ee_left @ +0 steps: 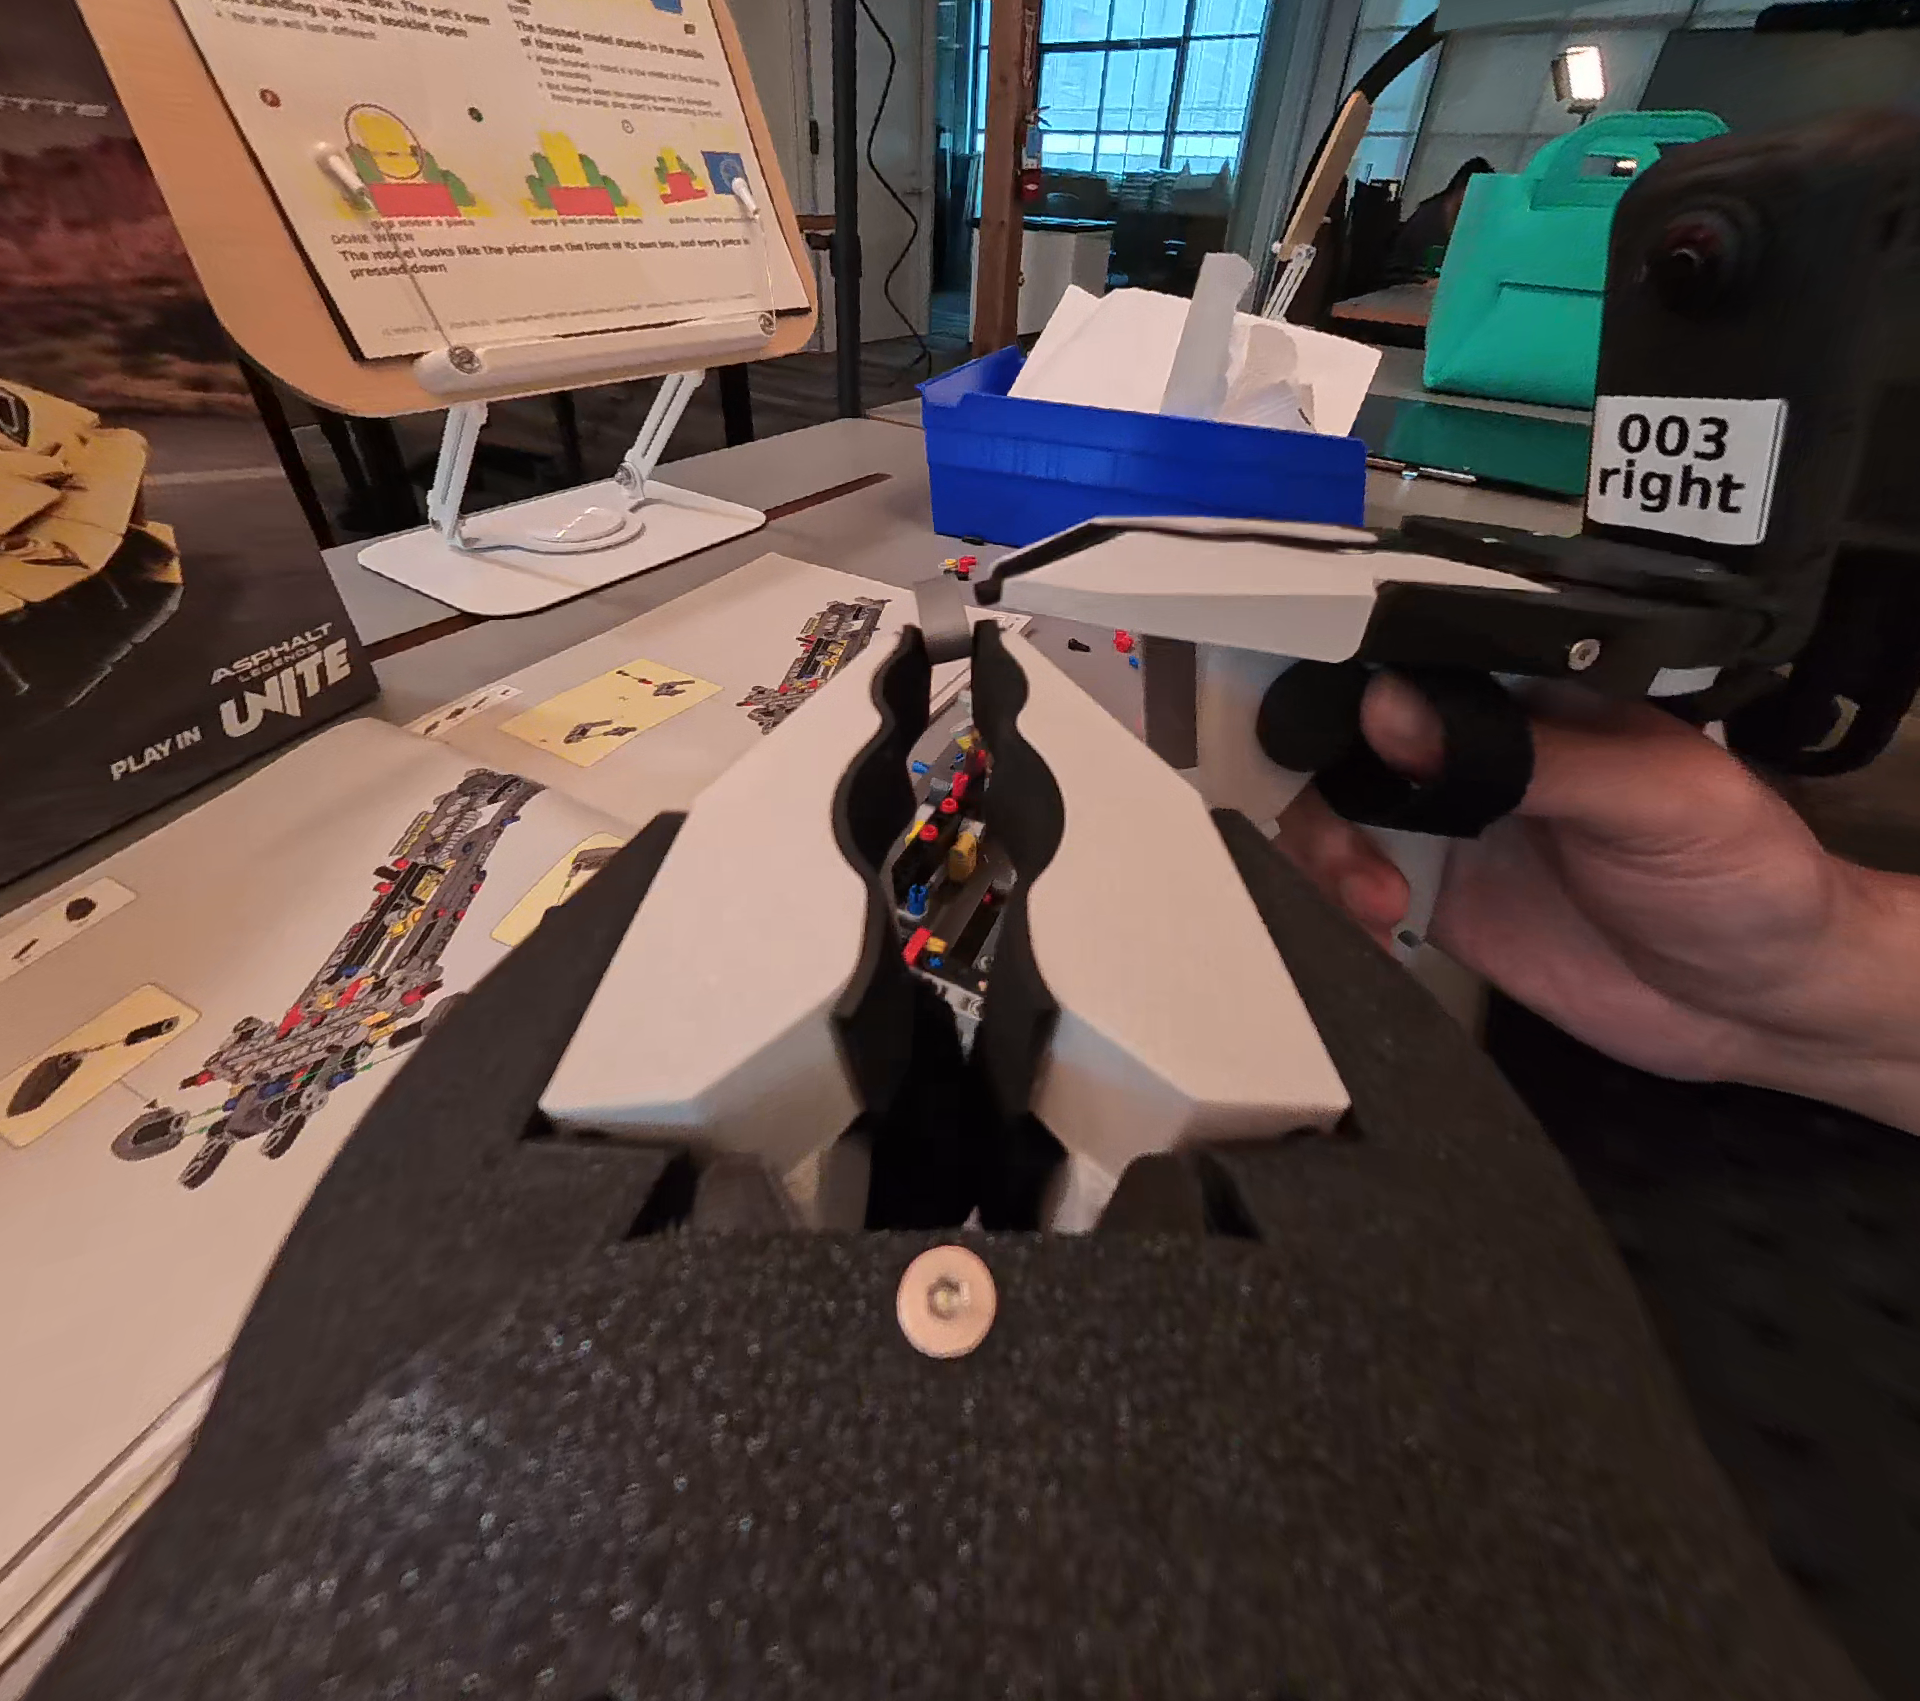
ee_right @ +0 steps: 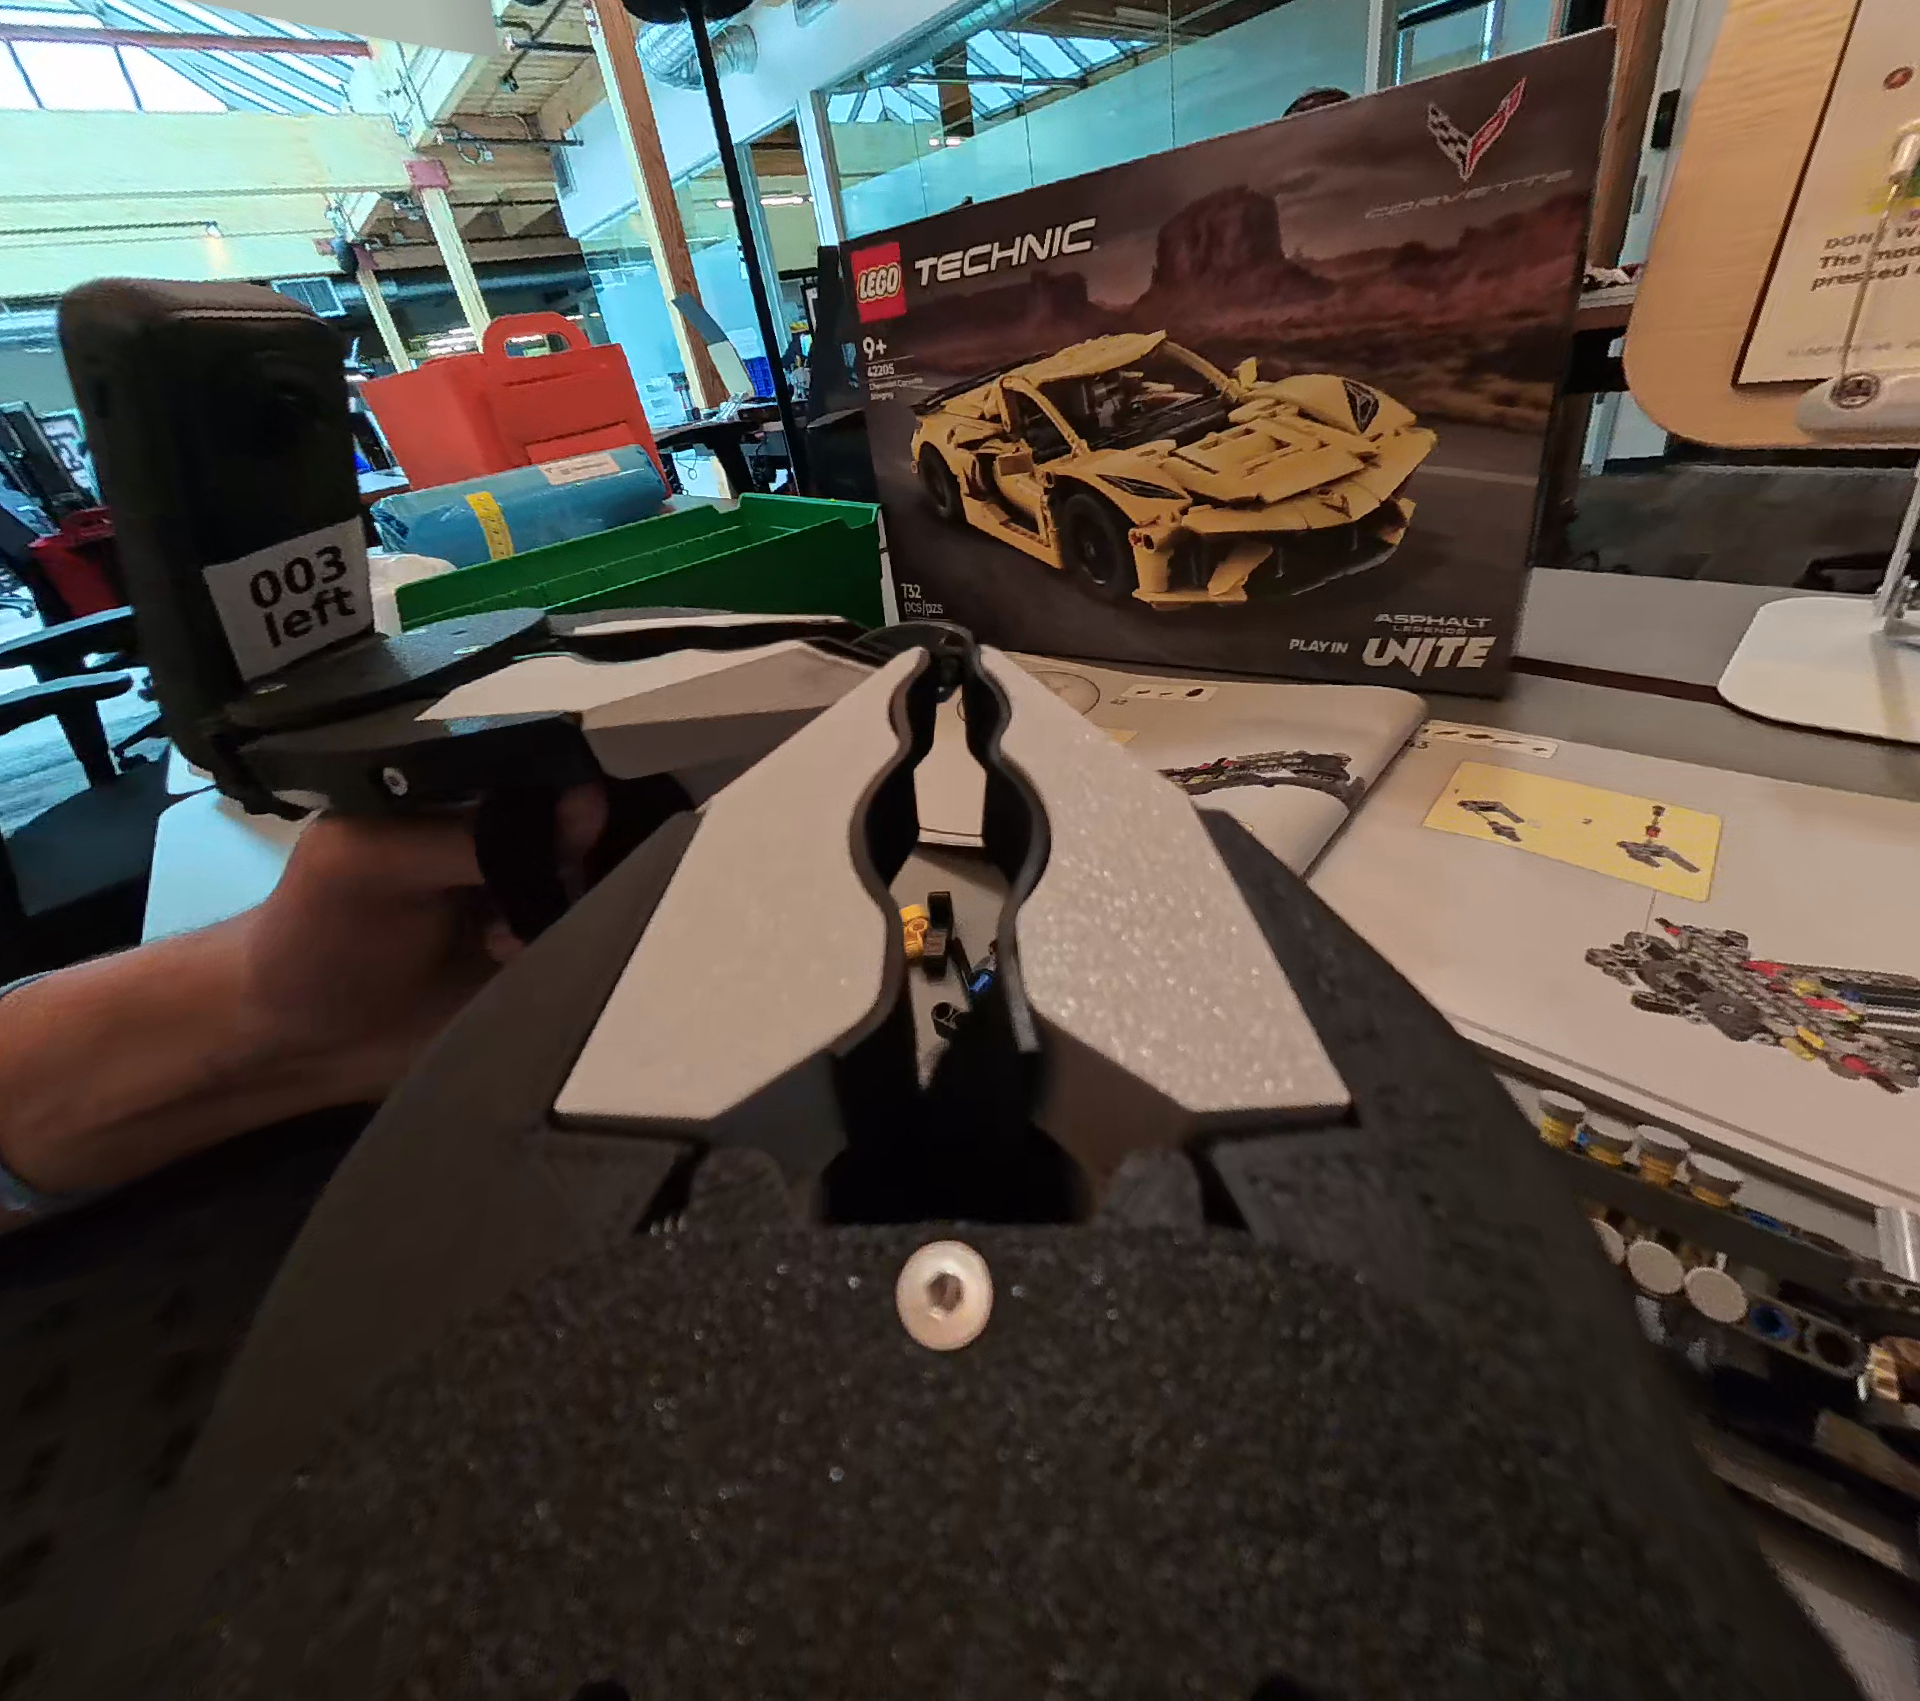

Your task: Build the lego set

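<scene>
Left gripper (ee_left: 948, 643): we see its fingers nearly pressed together, pinching a small grey piece (ee_left: 940, 625) at the tips
Right gripper (ee_right: 948, 677): tips almost meeting around a small dark part; we cannot tell whether it grips
Purpose: we judge both meet to join pieces
Lego set: partly built grey chassis (ee_left: 951, 862) on the counter beneath, beside the open white instruction booklet (ee_left: 312, 872), kept near for reference

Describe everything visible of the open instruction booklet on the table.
The instruction booklet lies open and flat on the table, in front of the upright set box. Its pale, glossy-looking pages show grey chassis diagrams with red, yellow and blue pins, plus small yellow inset panels. The centre fold shows in the right wrist view. Its near corner is hidden behind the left gripper. Neither gripper visibly touches it.
</scene>
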{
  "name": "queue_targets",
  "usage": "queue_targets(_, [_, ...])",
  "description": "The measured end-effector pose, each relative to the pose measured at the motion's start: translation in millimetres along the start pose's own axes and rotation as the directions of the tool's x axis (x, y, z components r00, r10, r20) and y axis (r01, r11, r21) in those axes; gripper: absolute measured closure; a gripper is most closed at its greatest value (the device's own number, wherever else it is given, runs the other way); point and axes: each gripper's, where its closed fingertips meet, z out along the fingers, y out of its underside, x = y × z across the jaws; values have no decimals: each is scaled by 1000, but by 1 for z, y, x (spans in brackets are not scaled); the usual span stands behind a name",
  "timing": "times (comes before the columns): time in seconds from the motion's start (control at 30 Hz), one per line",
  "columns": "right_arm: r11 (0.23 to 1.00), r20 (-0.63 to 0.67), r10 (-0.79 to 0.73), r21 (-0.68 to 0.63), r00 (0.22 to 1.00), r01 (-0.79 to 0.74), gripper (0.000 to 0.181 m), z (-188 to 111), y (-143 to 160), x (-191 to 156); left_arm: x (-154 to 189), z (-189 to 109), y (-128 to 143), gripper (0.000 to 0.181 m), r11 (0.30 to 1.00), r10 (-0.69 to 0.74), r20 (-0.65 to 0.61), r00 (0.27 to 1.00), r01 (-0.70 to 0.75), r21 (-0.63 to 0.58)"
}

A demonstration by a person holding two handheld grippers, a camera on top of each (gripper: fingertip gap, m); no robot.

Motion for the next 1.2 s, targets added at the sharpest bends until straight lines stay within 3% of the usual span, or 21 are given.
queue_targets(0.37, [999, 1, -50, 3, 999, 50, 178, 0, -2, -2, 6, 0, -1, 174, 997, 81, 14, 997, -82, 0])
queue_targets(0.53, [991, 41, 132, 29, 990, -133, 178, 0, 0, -1, 4, 1, 0, 175, 958, 287, 123, 950, -286, -29])
queue_targets(0.63, [954, 90, 295, 22, 951, -298, 178, 2, 4, 1, 1, 1, 2, 174, 885, 465, 197, 863, -457, -89])
queue_targets(0.7, [945, 107, 323, 22, 940, -327, 178, 2, 6, 1, 2, 0, 2, 174, 852, 524, 216, 824, -513, -107])
queue_targets(0.8, [947, 151, 318, -6, 936, -321, 179, 0, 5, -1, 4, -1, 2, 174, 860, 510, 188, 840, -503, -86])
queue_targets(0.9, [941, 233, 338, -51, 912, -336, 178, -3, 4, -6, 10, -4, -1, 175, 943, 333, 78, 940, -334, -10])
queue_targets(0.97, [926, 283, 373, -62, 884, -371, 178, -5, 1, -8, 13, -4, -4, 175, 966, 258, 31, 966, -258, 17])
queue_targets(1.2, [919, 301, 393, -88, 869, -385, 178, -5, 3, -8, 14, -5, -1, 174, 944, 330, 47, 943, -330, -1])
